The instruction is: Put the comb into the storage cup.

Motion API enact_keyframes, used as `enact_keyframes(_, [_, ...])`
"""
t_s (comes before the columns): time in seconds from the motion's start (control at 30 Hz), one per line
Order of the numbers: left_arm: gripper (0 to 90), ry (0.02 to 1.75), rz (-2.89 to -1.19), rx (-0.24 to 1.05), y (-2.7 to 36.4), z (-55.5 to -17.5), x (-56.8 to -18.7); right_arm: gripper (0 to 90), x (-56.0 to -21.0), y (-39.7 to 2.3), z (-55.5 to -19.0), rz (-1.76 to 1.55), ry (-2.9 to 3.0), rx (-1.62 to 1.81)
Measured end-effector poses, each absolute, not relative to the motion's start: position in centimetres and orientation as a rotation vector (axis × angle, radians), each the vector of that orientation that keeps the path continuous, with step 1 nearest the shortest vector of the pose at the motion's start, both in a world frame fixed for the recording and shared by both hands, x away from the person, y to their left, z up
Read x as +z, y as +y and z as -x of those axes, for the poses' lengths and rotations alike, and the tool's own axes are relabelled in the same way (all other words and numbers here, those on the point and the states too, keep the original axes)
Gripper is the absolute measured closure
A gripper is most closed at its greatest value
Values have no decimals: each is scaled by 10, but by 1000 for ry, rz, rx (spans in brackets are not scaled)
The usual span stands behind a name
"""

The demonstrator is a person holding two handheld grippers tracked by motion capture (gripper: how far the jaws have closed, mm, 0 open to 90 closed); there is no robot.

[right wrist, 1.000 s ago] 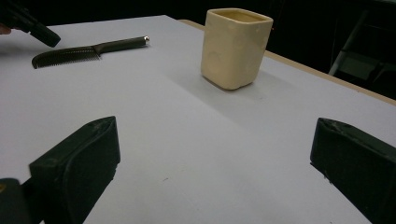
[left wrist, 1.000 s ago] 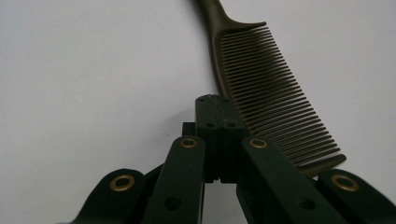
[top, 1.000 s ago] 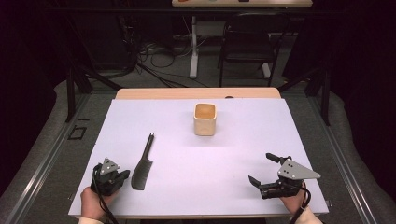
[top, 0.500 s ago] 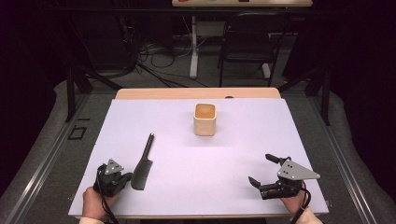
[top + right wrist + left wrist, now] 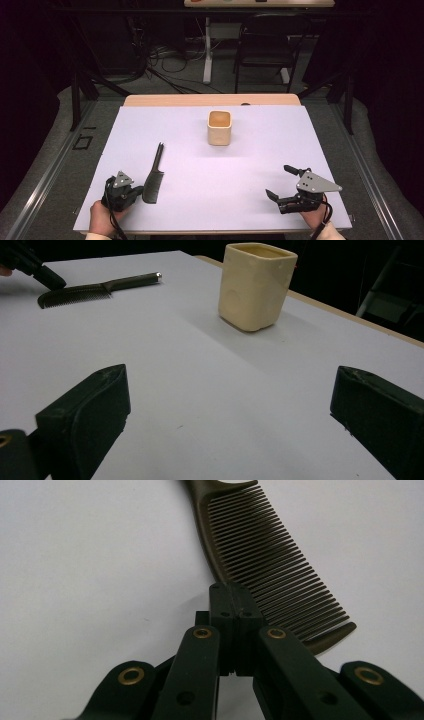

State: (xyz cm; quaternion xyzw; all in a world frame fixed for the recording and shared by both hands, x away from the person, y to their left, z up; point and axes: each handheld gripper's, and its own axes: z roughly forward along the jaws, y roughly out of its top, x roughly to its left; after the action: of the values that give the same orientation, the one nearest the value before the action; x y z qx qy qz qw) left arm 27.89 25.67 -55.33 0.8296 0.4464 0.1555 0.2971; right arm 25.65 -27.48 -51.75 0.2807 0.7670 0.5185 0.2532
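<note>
Comb [image 5: 154,175] lies flat on the white table cover [image 5: 200,200], front-left area, toothed end toward the person, handle pointing away toward the far edge. Left gripper [image 5: 131,192] sits just beside the toothed end; in the left gripper view its jaws are pressed together with nothing between them, tips right at the comb's spine [image 5: 220,575], whether touching I can't tell. Versus the earlier frames: left gripper has edged slightly closer to the comb, comb itself hasn't shifted. Beige square cup [image 5: 219,128] stands upright mid-table, well apart from the comb, same spot as before. Right gripper [image 5: 280,182] rests at the front-right of the table, jaws spread wide and holding nothing, unchanged from before; right gripper view looks between its fingers [image 5: 95,410] toward the cup [image 5: 256,285].
</note>
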Motion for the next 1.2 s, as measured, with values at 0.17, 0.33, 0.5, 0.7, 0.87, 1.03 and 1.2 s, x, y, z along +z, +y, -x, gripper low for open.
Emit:
enact_keyframes(0.17, [900,1153,-2212,392,253,-279,-553,22,-517,-275,-257,-764,2084,1408])
enact_keyframes(0.33, [900,1122,-2232,391,246,-279,-553,22,-518,-275,-257,-765,2086,1413])
enact_keyframes(0.5, [900,1090,-2258,387,240,-279,-552,22,-518,-275,-258,-767,2090,1413])
enact_keyframes(0.7, [900,1055,-2277,396,233,-279,-552,22,-518,-275,-258,-769,2100,1404])
enact_keyframes(0.87, [900,1026,-2294,393,226,-279,-552,22,-518,-274,-258,-769,2102,1403])
enact_keyframes(1.03, [900,991,-2309,390,219,-281,-551,22,-518,-274,-257,-768,2103,1403])
enact_keyframes(1.2, [900,978,-2307,372,212,-283,-551,22,-518,-275,-258,-768,2104,1401])
